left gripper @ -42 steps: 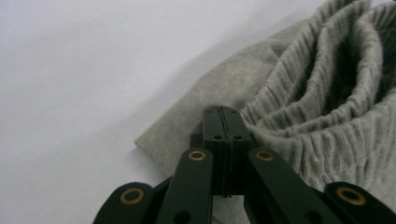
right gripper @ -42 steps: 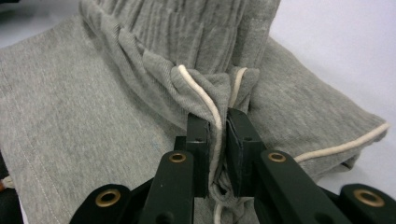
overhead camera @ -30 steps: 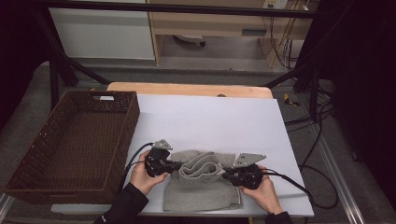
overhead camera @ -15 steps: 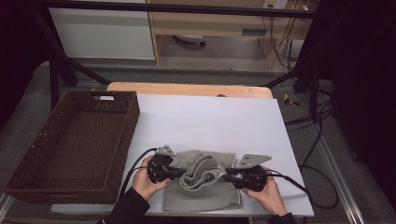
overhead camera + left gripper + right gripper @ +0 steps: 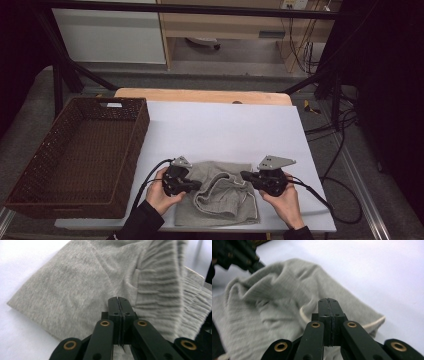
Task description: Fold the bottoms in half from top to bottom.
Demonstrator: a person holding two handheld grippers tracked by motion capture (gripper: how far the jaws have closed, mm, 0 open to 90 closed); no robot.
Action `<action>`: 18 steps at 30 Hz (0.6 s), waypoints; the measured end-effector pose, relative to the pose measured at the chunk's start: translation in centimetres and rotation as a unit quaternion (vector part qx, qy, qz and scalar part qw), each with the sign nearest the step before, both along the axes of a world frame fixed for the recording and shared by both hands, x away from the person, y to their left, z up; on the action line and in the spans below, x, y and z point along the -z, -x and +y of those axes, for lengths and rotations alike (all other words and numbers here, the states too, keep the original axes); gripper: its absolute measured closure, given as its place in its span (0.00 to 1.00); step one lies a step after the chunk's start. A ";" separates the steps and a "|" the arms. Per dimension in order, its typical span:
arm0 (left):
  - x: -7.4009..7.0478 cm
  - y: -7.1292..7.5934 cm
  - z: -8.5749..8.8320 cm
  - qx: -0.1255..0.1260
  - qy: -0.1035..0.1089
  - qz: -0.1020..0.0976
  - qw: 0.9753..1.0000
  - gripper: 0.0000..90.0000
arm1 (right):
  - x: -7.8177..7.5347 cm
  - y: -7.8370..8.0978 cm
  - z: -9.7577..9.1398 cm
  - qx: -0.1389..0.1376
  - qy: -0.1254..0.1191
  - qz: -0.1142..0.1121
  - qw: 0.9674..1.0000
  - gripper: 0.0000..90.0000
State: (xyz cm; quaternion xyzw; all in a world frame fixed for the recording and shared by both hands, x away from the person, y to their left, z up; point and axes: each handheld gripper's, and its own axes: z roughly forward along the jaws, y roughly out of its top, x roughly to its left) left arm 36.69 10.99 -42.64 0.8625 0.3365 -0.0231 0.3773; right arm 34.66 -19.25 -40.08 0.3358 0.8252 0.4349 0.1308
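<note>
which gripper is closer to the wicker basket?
Left. The left gripper sits at the grey garment's basket-side edge; the right gripper is across the garment, farther from the basket.

— What's the surface here?
— A white-topped table, wooden edge at the far side.
— And on it?
— Grey garment crumpled near the front; brown wicker basket overhanging the left edge.

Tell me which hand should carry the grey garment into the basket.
Left, probably. The left tool sits at the garment's edge nearest the wicker basket, jaws closed against the fabric. The right tool is at the far edge and would have to cross over.
</note>
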 end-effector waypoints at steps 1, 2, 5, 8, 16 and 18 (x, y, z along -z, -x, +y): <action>0.1 0.0 -0.2 0.003 -0.002 0.001 1.000 1.00 | 0.0 -0.3 0.2 0.003 -0.002 0.003 1.000 1.00; 0.1 0.2 -0.3 0.007 -0.004 0.000 1.000 1.00 | 0.0 -0.5 0.4 0.005 -0.002 0.005 1.000 1.00; 0.0 0.8 -0.7 0.019 -0.011 0.000 1.000 1.00 | 0.4 -1.2 1.1 0.009 -0.005 0.014 1.000 1.00; -0.1 1.6 -0.8 0.034 -0.015 0.003 0.999 1.00 | 0.7 -1.5 1.7 0.005 -0.004 0.022 1.000 1.00; -0.2 3.0 -1.1 0.038 -0.028 -0.010 0.999 1.00 | 1.7 0.2 3.2 -0.031 0.011 0.042 0.999 1.00; -0.1 3.0 -1.2 0.036 -0.027 -0.007 0.999 1.00 | 1.8 0.8 3.2 -0.036 0.011 0.044 0.998 1.00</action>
